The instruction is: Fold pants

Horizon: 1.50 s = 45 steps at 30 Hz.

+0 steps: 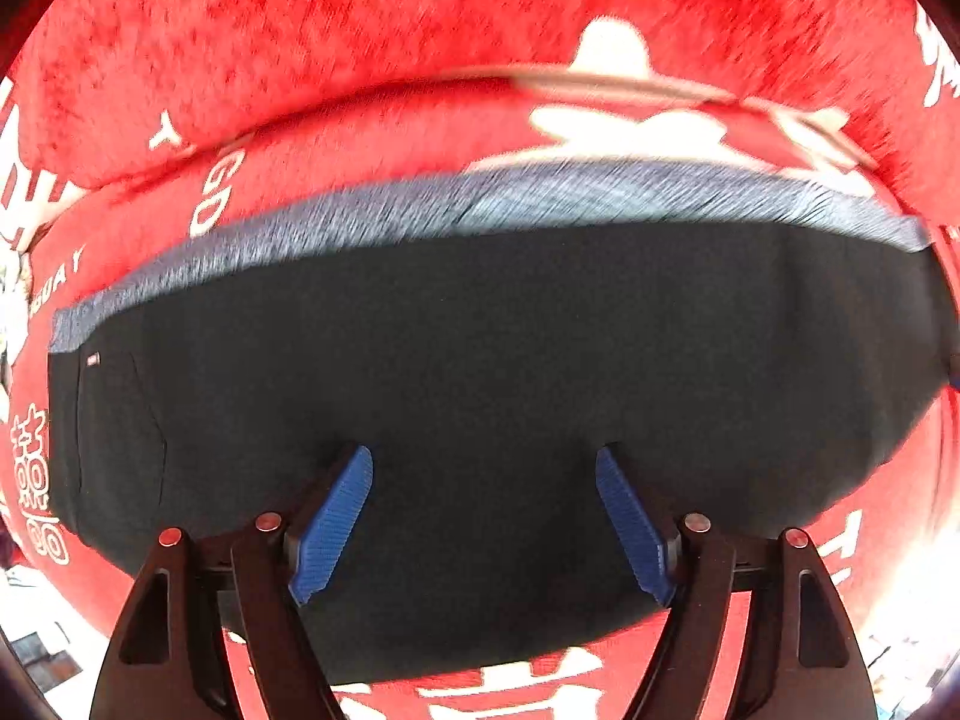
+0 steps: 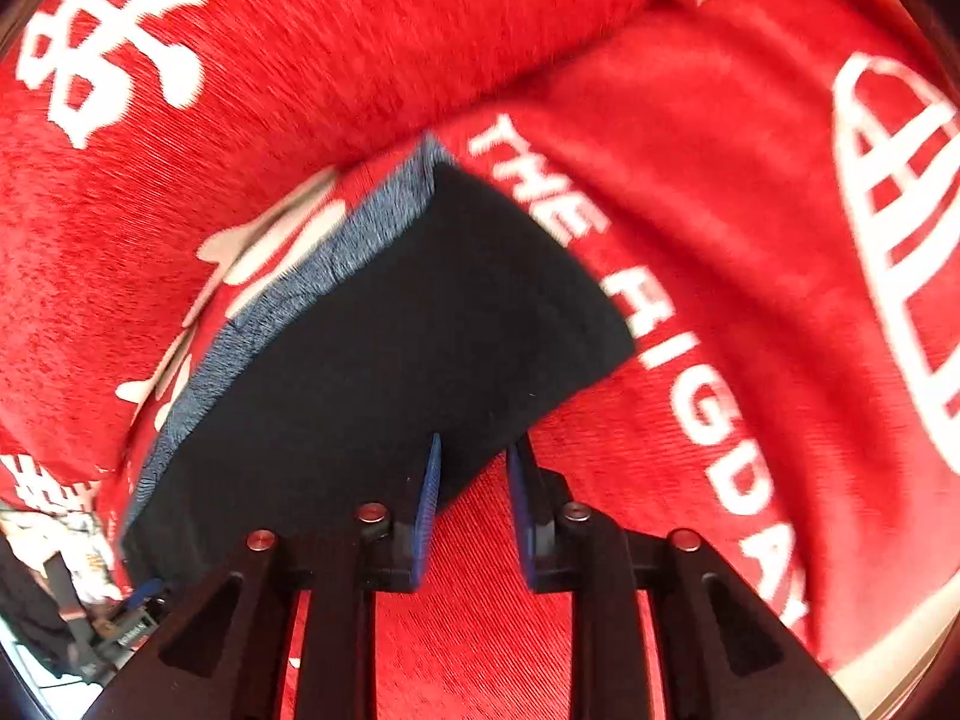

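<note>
Dark navy pants (image 1: 480,372) lie folded into a compact rectangle on a red blanket with white lettering, with a grey-blue waistband (image 1: 420,210) along the far edge. My left gripper (image 1: 485,468) is open just above the near part of the pants, holding nothing. In the right wrist view the pants (image 2: 384,330) lie ahead and to the left, their near corner reaching between the blue pads. My right gripper (image 2: 474,450) is open, its jaws a small gap apart, at that corner and not closed on it.
The red blanket (image 2: 750,240) covers the whole surface and rises in a thick fold (image 1: 420,30) behind the pants. The other gripper (image 2: 120,612) shows at the lower left of the right wrist view. Bright floor (image 1: 48,648) shows beyond the blanket's edge.
</note>
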Motion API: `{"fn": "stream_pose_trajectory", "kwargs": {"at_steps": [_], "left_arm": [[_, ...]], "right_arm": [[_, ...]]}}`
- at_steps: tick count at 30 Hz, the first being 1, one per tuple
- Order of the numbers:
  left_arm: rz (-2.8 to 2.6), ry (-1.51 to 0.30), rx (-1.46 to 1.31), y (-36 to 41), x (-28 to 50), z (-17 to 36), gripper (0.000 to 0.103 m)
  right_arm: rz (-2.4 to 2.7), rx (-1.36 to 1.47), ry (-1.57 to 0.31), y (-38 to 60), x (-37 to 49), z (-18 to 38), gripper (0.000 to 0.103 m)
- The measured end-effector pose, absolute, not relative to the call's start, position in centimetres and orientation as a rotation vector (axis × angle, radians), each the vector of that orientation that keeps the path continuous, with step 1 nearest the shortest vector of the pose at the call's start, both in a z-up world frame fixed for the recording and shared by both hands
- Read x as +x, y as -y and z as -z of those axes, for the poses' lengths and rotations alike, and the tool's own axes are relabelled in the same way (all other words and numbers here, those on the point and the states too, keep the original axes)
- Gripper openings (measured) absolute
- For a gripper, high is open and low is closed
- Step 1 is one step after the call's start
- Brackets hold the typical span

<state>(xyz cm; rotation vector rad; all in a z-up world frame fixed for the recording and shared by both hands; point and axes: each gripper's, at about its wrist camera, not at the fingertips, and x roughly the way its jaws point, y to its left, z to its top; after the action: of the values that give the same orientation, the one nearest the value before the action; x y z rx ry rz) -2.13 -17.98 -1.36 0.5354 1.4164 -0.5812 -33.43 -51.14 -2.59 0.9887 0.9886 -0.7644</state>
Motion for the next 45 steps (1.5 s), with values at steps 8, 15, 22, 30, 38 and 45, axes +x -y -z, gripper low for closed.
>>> {"fn": "stream_pose_trajectory", "kwargs": {"at_steps": [8, 15, 22, 30, 38, 45], "left_arm": [[0.713, -1.321, 0.528, 27.2, -2.7, 1.0, 0.078], [0.654, -1.281, 0.498, 31.3, -0.8, 4.2, 0.081], [0.598, -1.289, 0.504, 33.0, 2.8, 4.0, 0.092], [0.724, -1.279, 0.572, 28.8, -1.4, -0.7, 0.092], [0.680, -1.372, 0.608, 25.4, -5.6, 2.7, 0.096], [0.663, -1.375, 0.666, 27.4, -5.2, 2.2, 0.096]], "right_arm": [[0.454, 0.862, -0.978, 48.7, -25.3, 0.7, 0.026], [0.458, 0.752, -1.007, 50.3, -18.6, 5.3, 0.019], [0.654, 0.737, -1.007, 55.1, -19.6, 4.9, 0.017], [0.438, 0.773, -1.044, 49.2, -22.3, 1.5, 0.020], [0.341, 0.755, -1.101, 41.5, -23.3, 5.4, 0.021], [0.468, 0.846, -1.087, 44.8, -26.7, 4.2, 0.021]]}}
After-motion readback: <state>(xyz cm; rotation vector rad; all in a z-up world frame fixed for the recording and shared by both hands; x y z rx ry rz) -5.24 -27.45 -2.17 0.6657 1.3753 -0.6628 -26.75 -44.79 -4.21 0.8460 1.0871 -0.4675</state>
